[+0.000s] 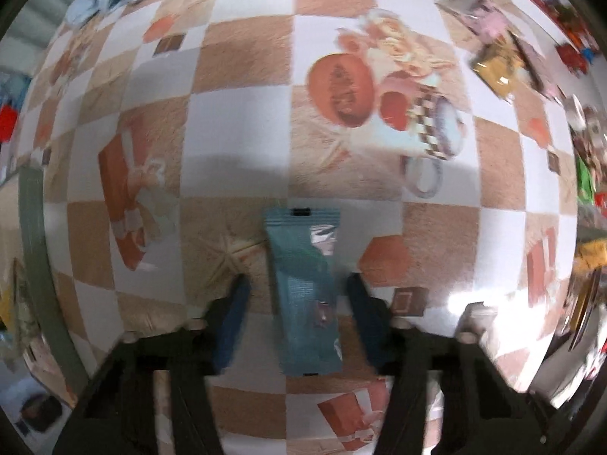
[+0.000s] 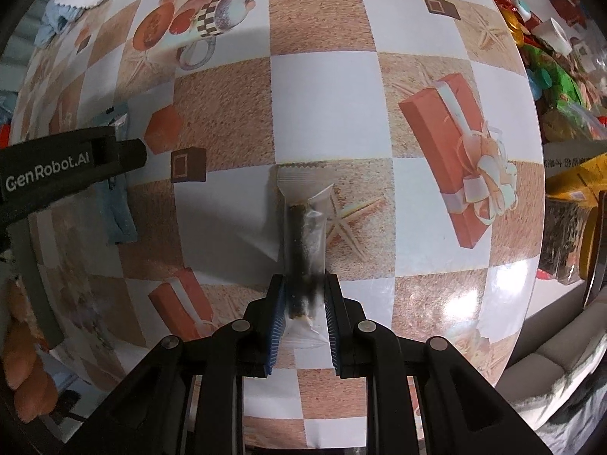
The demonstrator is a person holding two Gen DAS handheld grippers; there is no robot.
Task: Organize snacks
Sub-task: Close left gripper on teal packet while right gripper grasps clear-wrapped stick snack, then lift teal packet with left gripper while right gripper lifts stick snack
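- A checkered tablecloth [image 1: 242, 121], printed with gift boxes, cups and starfish, is covering the table.
- The left gripper [image 1: 299, 288] is standing open astride a teal packet [image 1: 305, 288], pads not touching it.
- The right gripper [image 2: 303, 295] is clamping a clear snack stick [image 2: 303, 235].
- Snack heaps [image 2: 561, 76] are crowding the cloth at 2 o'clock.

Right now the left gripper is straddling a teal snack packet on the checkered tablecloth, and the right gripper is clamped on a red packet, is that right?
Not quite: the right gripper is clamped on a clear packet with a dark snack stick inside, not a red one, as the right wrist view shows. The left gripper does straddle the teal snack packet on the checkered tablecloth.
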